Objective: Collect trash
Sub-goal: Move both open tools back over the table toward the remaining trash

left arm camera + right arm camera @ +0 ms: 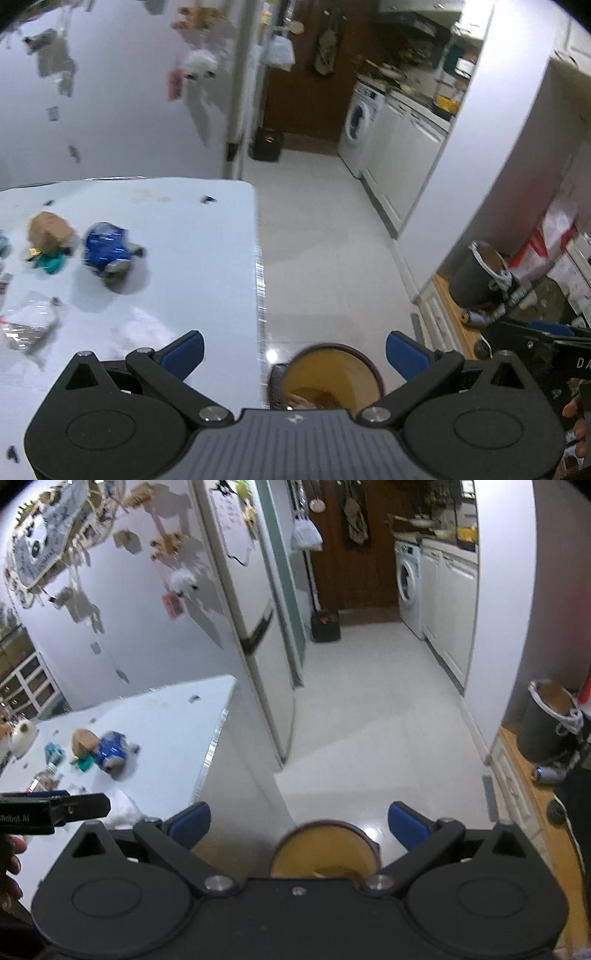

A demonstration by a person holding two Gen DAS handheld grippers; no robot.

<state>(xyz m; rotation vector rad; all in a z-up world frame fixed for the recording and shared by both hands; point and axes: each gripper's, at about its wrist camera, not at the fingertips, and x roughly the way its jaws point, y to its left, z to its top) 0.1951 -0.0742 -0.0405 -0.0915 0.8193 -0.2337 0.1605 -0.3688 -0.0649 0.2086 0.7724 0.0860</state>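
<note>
Left wrist: our left gripper spread wide, empty, above bin w/ scraps inside. Blue wrapper, brown paper, clear plastic left on table.
Right wrist: our right gripper likewise agape, empty; same bin below. We judge the task partly done.

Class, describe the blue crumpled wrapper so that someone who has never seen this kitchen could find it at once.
Start at the white table left of the tiled floor. On its top, partway in from the right edge, lies the blue crumpled wrapper beside a brown paper lump. It is the only bright blue piece, with a grey end towards the camera.
</note>
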